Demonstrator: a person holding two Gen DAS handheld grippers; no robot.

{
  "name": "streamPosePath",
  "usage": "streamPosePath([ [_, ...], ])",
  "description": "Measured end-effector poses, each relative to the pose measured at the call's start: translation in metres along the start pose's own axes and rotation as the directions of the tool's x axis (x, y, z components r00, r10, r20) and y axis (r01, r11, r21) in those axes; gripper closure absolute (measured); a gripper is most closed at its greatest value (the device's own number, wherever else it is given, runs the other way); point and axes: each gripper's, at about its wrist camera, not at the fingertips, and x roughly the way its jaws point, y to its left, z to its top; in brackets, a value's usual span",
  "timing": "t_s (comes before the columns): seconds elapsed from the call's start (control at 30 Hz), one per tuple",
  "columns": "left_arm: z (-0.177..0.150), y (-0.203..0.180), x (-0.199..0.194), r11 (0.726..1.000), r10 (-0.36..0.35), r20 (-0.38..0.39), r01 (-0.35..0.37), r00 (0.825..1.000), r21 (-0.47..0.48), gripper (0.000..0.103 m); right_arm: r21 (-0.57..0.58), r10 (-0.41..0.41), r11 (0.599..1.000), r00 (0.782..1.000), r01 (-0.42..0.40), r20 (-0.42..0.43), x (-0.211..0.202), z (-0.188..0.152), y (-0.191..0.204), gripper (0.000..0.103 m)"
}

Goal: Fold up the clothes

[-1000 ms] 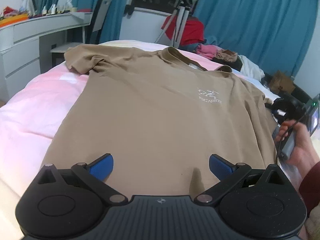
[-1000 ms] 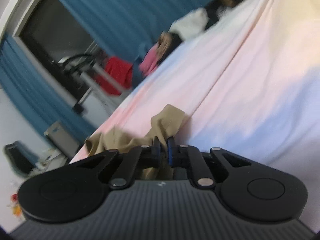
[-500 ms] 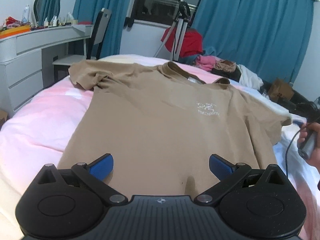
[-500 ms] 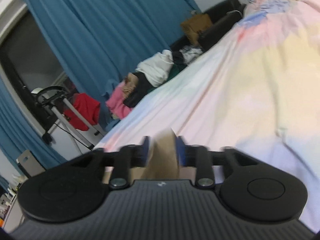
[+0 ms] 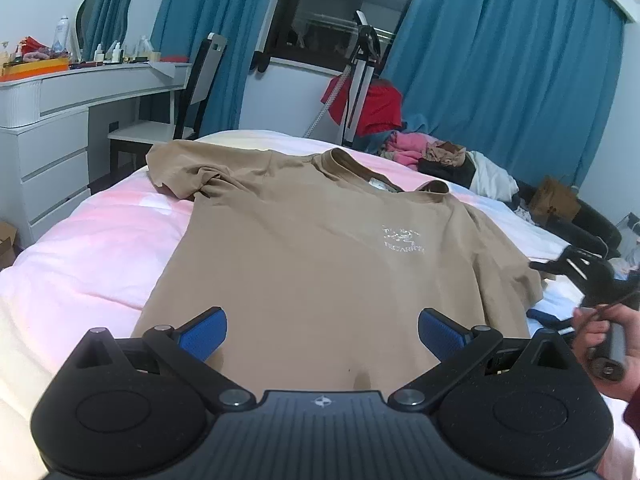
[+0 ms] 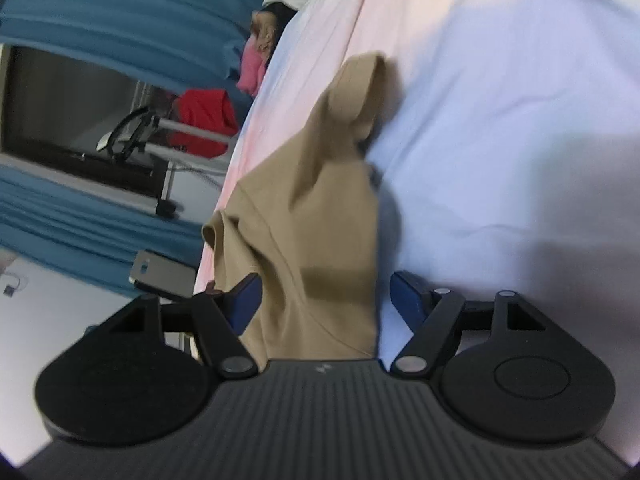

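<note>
Tan t-shirt (image 5: 320,256) lies face-up, flat on the pink duvet (image 5: 92,248), left gripper (image 5: 322,334) spread wide over hem at 6 o'clock, right gripper (image 6: 322,296) spread around the right sleeve (image 6: 320,184), gripping nothing; light, floppy cotton, best pinched at sleeve edge or hem corners.

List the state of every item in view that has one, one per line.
tan T-shirt: spread front-up on the bed, unfolded, left sleeve bunched.
right sleeve: lying rumpled between the open fingers, not gripped.
left gripper: open, over the shirt's hem.
right gripper: open.
curtains: drawn apart at the window.
bed: covered with a pastel sheet.
</note>
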Motion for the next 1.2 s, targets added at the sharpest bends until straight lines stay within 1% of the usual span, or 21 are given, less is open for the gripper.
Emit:
streamPosePath([
  [0.1, -0.002, 0.001, 0.003, 1.0, 0.002, -0.009, -0.002, 1.0, -0.011, 0.0, -0.044, 0.03, 0.999, 0.997, -0.027, 0.069, 0.012, 0.0, 0.001, 0.03],
  [0.17, -0.002, 0.001, 0.008, 1.0, -0.002, -0.018, 0.001, 1.0, -0.012, 0.0, -0.022, 0.078, 0.997, 0.988, -0.076, 0.134, 0.015, 0.002, -0.003, 0.03],
  [0.23, -0.002, 0.0, 0.012, 1.0, -0.002, -0.02, 0.002, 1.0, -0.005, 0.0, 0.032, 0.143, 0.988, 0.969, -0.153, 0.2, 0.015, 0.003, -0.007, 0.03],
  [0.3, -0.002, -0.001, 0.016, 1.0, -0.001, -0.022, 0.001, 1.0, 0.004, 0.0, 0.074, 0.202, 0.971, 0.943, -0.229, 0.265, 0.013, 0.005, -0.009, 0.04],
  [0.33, -0.003, -0.001, 0.017, 1.0, -0.001, -0.024, 0.001, 1.0, 0.006, 0.0, 0.065, 0.22, 0.966, 0.93, -0.249, 0.293, 0.009, 0.007, -0.005, 0.042],
  [0.37, -0.003, -0.001, 0.018, 1.0, -0.001, -0.027, 0.001, 1.0, 0.005, 0.0, 0.049, 0.232, 0.964, 0.918, -0.261, 0.322, 0.003, 0.008, -0.001, 0.048],
  [0.43, -0.003, 0.0, 0.02, 1.0, -0.006, -0.035, 0.006, 0.999, 0.0, 0.0, 0.008, 0.236, 0.966, 0.897, -0.258, 0.373, -0.011, 0.014, 0.006, 0.057],
  [0.47, -0.003, 0.001, 0.021, 1.0, -0.009, -0.037, 0.008, 0.999, -0.004, 0.0, 0.005, 0.239, 0.965, 0.889, -0.261, 0.392, -0.018, 0.017, 0.007, 0.059],
  [0.53, -0.002, 0.001, 0.021, 1.0, -0.014, -0.039, 0.013, 0.999, -0.009, 0.0, 0.008, 0.233, 0.965, 0.87, -0.262, 0.434, -0.033, 0.024, 0.004, 0.06],
  [0.57, -0.002, 0.001, 0.021, 1.0, -0.015, -0.036, 0.014, 0.999, -0.009, 0.0, 0.007, 0.225, 0.967, 0.866, -0.255, 0.446, -0.042, 0.027, 0.001, 0.06],
  [0.6, -0.001, 0.001, 0.02, 1.0, -0.014, -0.032, 0.014, 0.999, -0.007, 0.0, 0.009, 0.209, 0.971, 0.868, -0.238, 0.45, -0.049, 0.029, -0.004, 0.06],
  [0.67, -0.001, -0.001, 0.018, 1.0, -0.013, -0.025, 0.013, 1.0, -0.005, 0.0, 0.028, 0.147, 0.984, 0.891, -0.176, 0.429, -0.057, 0.029, -0.013, 0.059],
  [0.77, 0.001, -0.001, 0.014, 1.0, -0.014, -0.017, 0.014, 1.0, -0.007, 0.0, 0.092, 0.077, 0.989, 0.924, -0.12, 0.373, -0.06, 0.019, -0.026, 0.058],
  [0.83, 0.001, -0.002, 0.012, 1.0, -0.013, -0.01, 0.013, 1.0, -0.003, 0.0, 0.131, 0.012, 0.99, 0.945, -0.058, 0.326, -0.057, 0.012, -0.026, 0.055],
  [0.87, 0.001, -0.002, 0.01, 1.0, -0.011, -0.006, 0.011, 1.0, -0.001, 0.0, 0.139, -0.01, 0.99, 0.954, -0.034, 0.301, -0.053, 0.007, -0.025, 0.047],
  [0.9, 0.001, -0.003, 0.009, 1.0, -0.01, -0.002, 0.01, 1.0, 0.001, 0.0, 0.129, -0.013, 0.991, 0.962, -0.023, 0.274, -0.047, 0.002, -0.022, 0.034],
  [0.97, 0.001, -0.001, 0.007, 1.0, -0.006, 0.002, 0.006, 1.0, 0.001, 0.0, 0.108, -0.02, 0.994, 0.976, -0.004, 0.219, -0.034, -0.01, -0.016, 0.023],
  [1.0, 0.001, -0.001, 0.007, 1.0, -0.004, 0.002, 0.004, 1.0, -0.002, 0.0, 0.089, -0.026, 0.996, 0.978, 0.008, 0.206, -0.027, -0.015, -0.012, 0.023],
  [1.1, 0.001, 0.004, 0.006, 1.0, -0.001, -0.005, 0.001, 1.0, -0.019, 0.0, -0.014, -0.046, 0.999, 0.967, 0.051, 0.252, -0.005, -0.022, 0.002, 0.023],
  [1.2, 0.001, 0.009, 0.008, 0.999, 0.004, -0.016, -0.005, 1.0, -0.039, 0.0, -0.127, -0.038, 0.989, 0.952, 0.08, 0.304, 0.016, -0.013, 0.014, 0.024],
])
